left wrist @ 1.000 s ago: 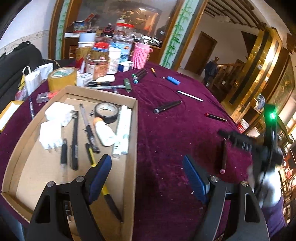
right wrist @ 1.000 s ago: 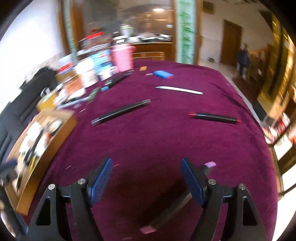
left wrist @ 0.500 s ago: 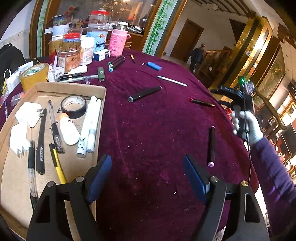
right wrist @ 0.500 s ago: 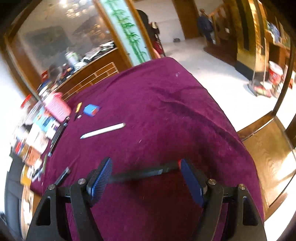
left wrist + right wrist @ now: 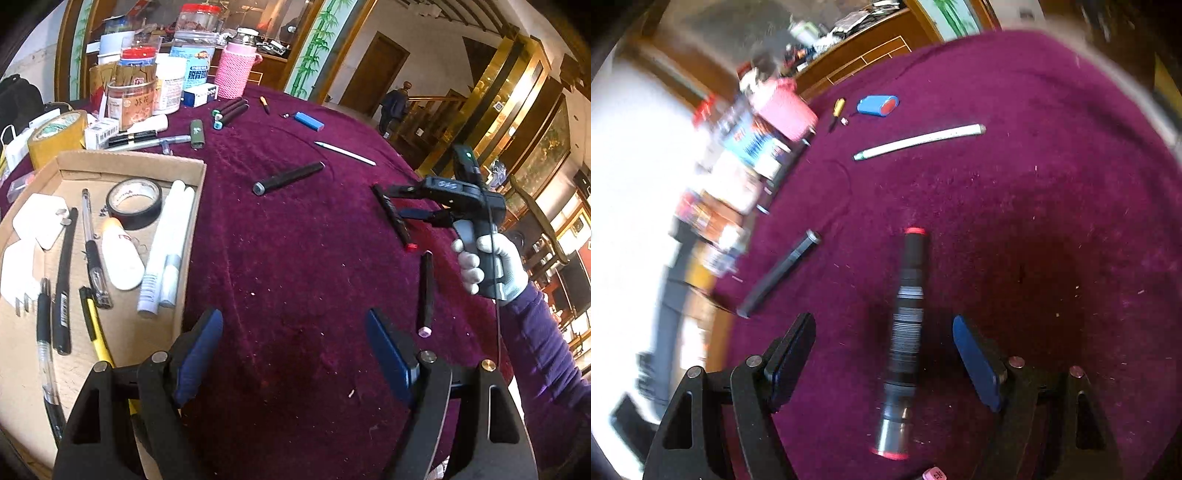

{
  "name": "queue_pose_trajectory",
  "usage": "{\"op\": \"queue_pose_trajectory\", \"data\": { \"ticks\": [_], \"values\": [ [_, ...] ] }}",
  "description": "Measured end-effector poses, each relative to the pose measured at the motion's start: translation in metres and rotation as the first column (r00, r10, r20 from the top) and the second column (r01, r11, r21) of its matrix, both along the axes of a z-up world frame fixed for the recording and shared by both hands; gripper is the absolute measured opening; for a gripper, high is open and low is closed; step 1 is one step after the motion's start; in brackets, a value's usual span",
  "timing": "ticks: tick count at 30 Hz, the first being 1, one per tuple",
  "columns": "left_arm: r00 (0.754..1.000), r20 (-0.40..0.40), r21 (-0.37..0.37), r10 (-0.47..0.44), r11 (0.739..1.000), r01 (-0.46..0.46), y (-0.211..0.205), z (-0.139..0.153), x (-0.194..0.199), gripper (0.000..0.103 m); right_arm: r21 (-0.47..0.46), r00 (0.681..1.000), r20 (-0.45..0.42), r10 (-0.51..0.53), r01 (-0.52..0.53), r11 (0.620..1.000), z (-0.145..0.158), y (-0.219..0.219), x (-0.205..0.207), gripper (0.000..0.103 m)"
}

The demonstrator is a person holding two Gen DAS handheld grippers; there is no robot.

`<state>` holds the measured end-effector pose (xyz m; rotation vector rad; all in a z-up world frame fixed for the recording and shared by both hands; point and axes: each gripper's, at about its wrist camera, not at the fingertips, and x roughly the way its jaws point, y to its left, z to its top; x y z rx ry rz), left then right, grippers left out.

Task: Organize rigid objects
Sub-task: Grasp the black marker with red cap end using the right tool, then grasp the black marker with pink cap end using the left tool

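My right gripper [image 5: 884,354] has its jaws spread wide, and the black marker with red ends [image 5: 905,332] lies between them on the purple worktop [image 5: 1034,221], touching neither pad; from the left camera I see that same gripper [image 5: 397,201] out near the worktop's right edge with the marker [image 5: 393,218] at its tips. My left gripper [image 5: 295,354] is also wide open and holds nothing, hovering just beside the cardboard box [image 5: 192,206] of pens and tape at the left edge, with a pink-capped marker [image 5: 425,293] lying near the right edge.
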<state>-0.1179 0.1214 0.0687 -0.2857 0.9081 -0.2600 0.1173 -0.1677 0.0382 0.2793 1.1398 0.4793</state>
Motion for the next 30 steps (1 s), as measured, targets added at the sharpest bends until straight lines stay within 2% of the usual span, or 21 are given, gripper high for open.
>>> {"op": "queue_pose_trajectory", "data": {
  "ticks": [4,6,10,11,12,15,20,26,28,30],
  "values": [
    [1.0,0.015,0.001,-0.002,1.0,0.002,0.0,0.003,-0.008,0.079,-0.237,0.998,0.058,-0.01,0.023,0.971,0.001,0.032,-0.009,0.07],
    [1.0,0.022,-0.003,0.003,1.0,-0.003,0.002,0.005,-0.011,0.079,-0.29,0.996,0.08,-0.029,0.051,0.956,0.001,0.04,-0.009,0.065],
    [1.0,0.024,0.001,-0.008,1.0,0.008,-0.003,0.009,-0.017,0.079,-0.401,0.99,0.133,-0.052,0.101,0.91,-0.001,0.047,-0.007,0.036],
    [1.0,0.026,0.002,-0.014,1.0,0.014,-0.005,0.01,-0.018,0.079,-0.416,0.989,0.144,-0.042,0.099,0.904,-0.001,0.048,-0.007,0.023],
    [0.999,0.03,0.002,-0.022,1.0,0.021,-0.007,0.013,-0.019,0.079,-0.406,0.989,0.142,-0.033,0.088,0.91,0.0,0.047,-0.006,0.015],
    [0.997,0.045,0.017,-0.056,0.998,0.055,-0.019,0.02,-0.02,0.079,-0.319,0.994,0.098,-0.047,0.076,0.945,0.006,0.035,-0.011,0.015],
    [0.986,0.033,0.059,-0.163,0.985,0.161,-0.057,0.019,-0.01,0.079,-0.186,0.985,0.127,-0.116,0.139,0.973,0.031,-0.005,-0.049,0.015],
    [0.949,-0.019,0.111,-0.314,0.943,0.315,-0.128,-0.001,0.013,0.078,-0.045,0.97,0.129,-0.207,0.214,0.976,0.04,-0.06,-0.112,0.016],
    [0.933,-0.013,0.131,-0.36,0.924,0.359,-0.151,-0.004,0.021,0.074,-0.021,0.965,0.122,-0.23,0.234,0.972,0.038,-0.072,-0.129,0.016],
    [0.92,-0.012,0.18,-0.392,0.904,0.388,-0.175,-0.007,0.031,0.065,-0.003,0.963,0.111,-0.244,0.246,0.969,0.033,-0.08,-0.142,0.016]
  ]
}}
